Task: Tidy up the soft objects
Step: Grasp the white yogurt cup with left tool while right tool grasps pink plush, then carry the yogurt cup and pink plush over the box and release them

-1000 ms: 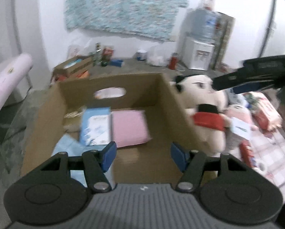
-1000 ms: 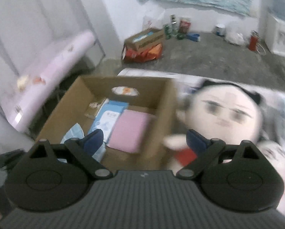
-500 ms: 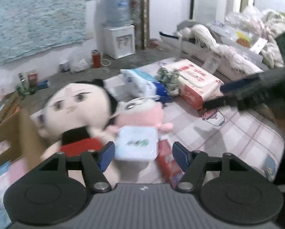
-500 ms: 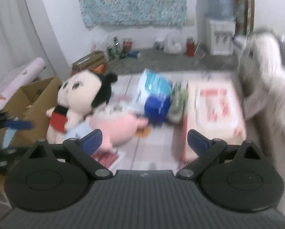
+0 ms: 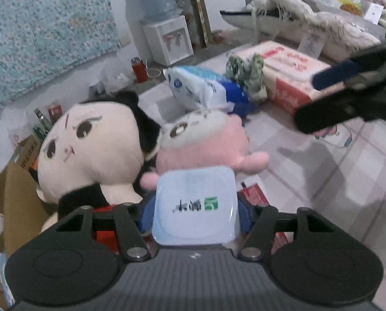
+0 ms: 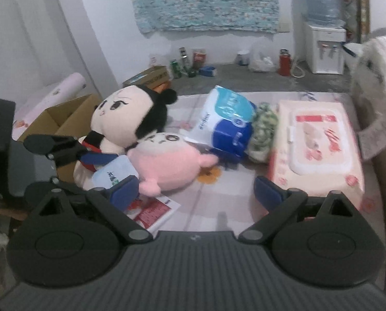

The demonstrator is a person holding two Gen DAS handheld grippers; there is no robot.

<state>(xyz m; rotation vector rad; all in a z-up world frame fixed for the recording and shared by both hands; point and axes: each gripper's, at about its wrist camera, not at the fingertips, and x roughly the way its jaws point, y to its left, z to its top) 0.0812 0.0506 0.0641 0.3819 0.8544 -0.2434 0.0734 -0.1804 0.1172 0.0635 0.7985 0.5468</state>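
Observation:
My left gripper (image 5: 195,213) has its two fingers on either side of a pale blue tissue pack (image 5: 195,207) that lies on the bed beside a pink plush (image 5: 203,145); the jaws stand at the pack's sides, touching it. A big-headed doll with black hair (image 5: 94,145) lies left of the plush. In the right wrist view the left gripper (image 6: 99,165) shows at the same pack (image 6: 115,175). My right gripper (image 6: 195,191) is open and empty above the patterned sheet (image 6: 218,202).
A blue and white tissue bag (image 6: 229,119), a green knitted bundle (image 6: 264,129) and a large pink wet-wipes pack (image 6: 317,145) lie further back. A red leaflet (image 6: 151,211) lies on the sheet. An open cardboard box (image 6: 60,119) stands at the left. A cream blanket (image 5: 309,13) lies at the right.
Both grippers swung right from the cardboard box to the bed. My left gripper moved down onto the pale blue pack and its fingers closed in around it.

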